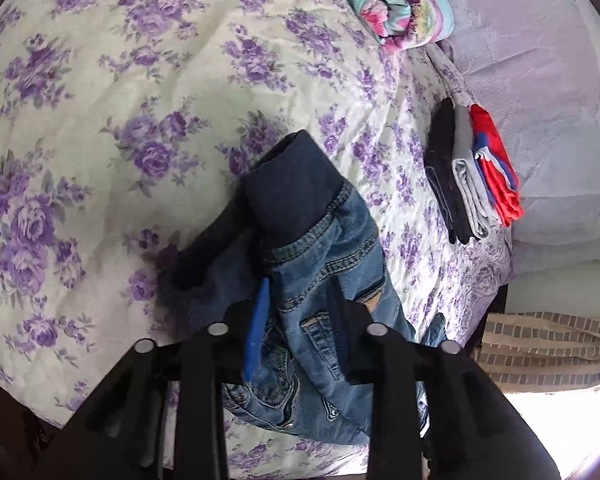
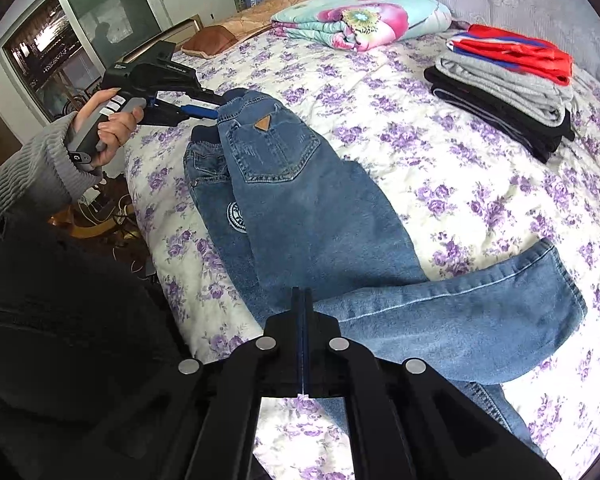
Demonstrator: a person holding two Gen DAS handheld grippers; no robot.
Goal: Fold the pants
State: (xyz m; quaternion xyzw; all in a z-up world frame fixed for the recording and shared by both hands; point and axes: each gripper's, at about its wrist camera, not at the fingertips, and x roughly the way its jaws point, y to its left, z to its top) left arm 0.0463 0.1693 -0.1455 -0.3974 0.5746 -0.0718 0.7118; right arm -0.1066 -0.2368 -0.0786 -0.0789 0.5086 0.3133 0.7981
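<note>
Closed black fingers of the right gripper (image 2: 303, 304) sit at 6 o'clock, pressed together over the jeans (image 2: 300, 216) near the knee; whether cloth is pinched cannot be told. Jeans lie on the floral bed (image 2: 440, 152), legs doubled together, waistband at 11 o'clock, hems bending toward 3 o'clock. At the waistband, the left gripper (image 1: 298, 320) has its fingers partly apart astride the denim, not pressing. Denim looks thick, soft, fairly heavy and not slippery; waistband and hems give the firmest hold. Folded clothes (image 2: 508, 92) sit at 1 o'clock.
</note>
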